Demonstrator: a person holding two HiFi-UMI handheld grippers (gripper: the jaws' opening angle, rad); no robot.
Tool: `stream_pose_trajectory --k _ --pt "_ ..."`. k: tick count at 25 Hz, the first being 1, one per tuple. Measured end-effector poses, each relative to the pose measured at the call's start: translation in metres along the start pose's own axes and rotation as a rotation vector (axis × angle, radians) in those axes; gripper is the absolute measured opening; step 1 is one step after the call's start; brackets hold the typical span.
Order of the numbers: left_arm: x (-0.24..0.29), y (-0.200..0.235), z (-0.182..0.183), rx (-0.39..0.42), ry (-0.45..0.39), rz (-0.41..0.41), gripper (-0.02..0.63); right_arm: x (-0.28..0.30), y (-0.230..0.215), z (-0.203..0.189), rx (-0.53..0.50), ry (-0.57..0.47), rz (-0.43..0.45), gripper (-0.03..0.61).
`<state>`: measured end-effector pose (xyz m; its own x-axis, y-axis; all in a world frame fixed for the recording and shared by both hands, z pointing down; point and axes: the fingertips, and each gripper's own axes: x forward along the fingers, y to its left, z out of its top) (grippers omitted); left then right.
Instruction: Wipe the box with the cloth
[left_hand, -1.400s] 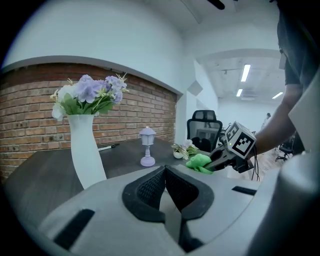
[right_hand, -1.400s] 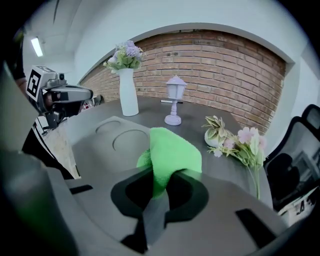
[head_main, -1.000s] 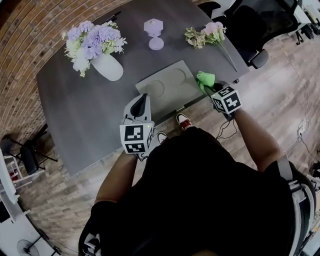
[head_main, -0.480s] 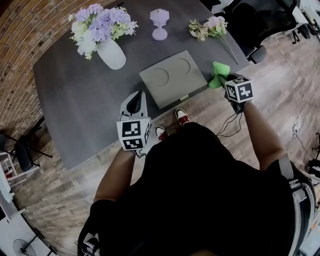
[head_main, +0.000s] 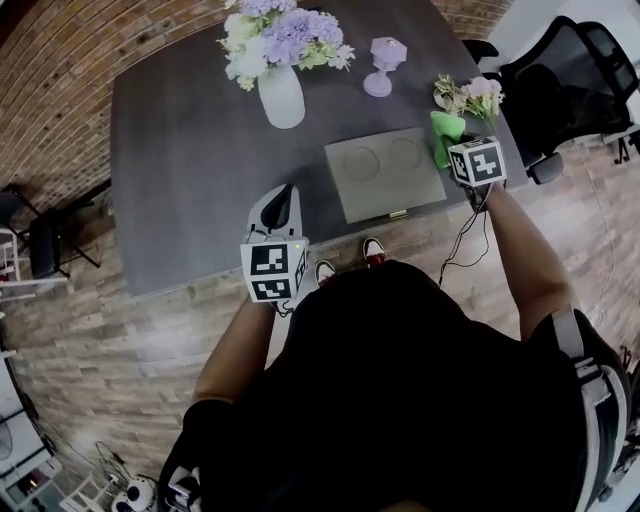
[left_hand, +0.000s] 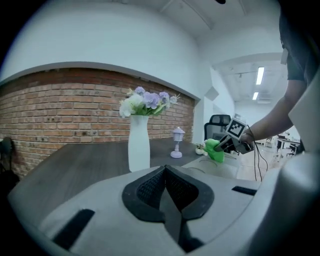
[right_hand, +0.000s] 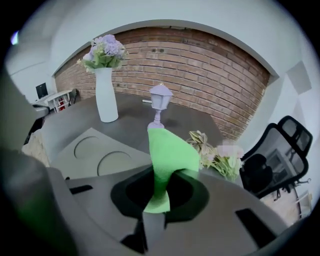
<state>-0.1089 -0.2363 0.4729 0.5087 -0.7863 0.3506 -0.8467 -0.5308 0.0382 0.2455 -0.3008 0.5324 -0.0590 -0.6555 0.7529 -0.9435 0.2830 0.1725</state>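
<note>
- Gripping green cloth (head_main: 444, 129), right claw (head_main: 452, 150) hovers just off right edge of box (head_main: 385, 175); box lies leftward.
- Left claw (head_main: 283, 196) closed, empty, farther off over tabletop (head_main: 185, 150).

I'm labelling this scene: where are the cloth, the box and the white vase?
cloth (right_hand: 167, 155), right gripper view, on its upright green fold
box (head_main: 388, 190), head view, on the flat lid below its two circles
white vase (head_main: 281, 97), head view, on its body

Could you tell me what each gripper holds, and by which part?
The right gripper pinches the green cloth by its lower end; the left gripper holds nothing.
</note>
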Motion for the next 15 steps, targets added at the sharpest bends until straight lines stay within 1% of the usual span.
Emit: stream_pose_trajectory --k 2,4,10,13,15 --pt "-0.012 0.011 -0.003 -0.035 0.007 0.038 0.008 0.011 0.019 0.015 -0.019 0.003 0.016 0.041" --pt "-0.024 0.022 -0.004 -0.052 0.009 0.076 0.008 0.022 0.042 0.030 -0.042 0.003 0.044 0.041" --pt "-0.059 0.048 -0.015 -0.083 0.008 0.173 0.008 0.043 0.119 0.063 -0.125 -0.002 0.151 0.041" --pt "-0.082 0.061 -0.024 -0.109 0.005 0.215 0.008 0.048 0.163 0.078 -0.144 -0.014 0.209 0.041" --pt "-0.096 0.072 -0.034 -0.131 0.017 0.252 0.008 0.050 0.196 0.086 -0.149 -0.022 0.254 0.043"
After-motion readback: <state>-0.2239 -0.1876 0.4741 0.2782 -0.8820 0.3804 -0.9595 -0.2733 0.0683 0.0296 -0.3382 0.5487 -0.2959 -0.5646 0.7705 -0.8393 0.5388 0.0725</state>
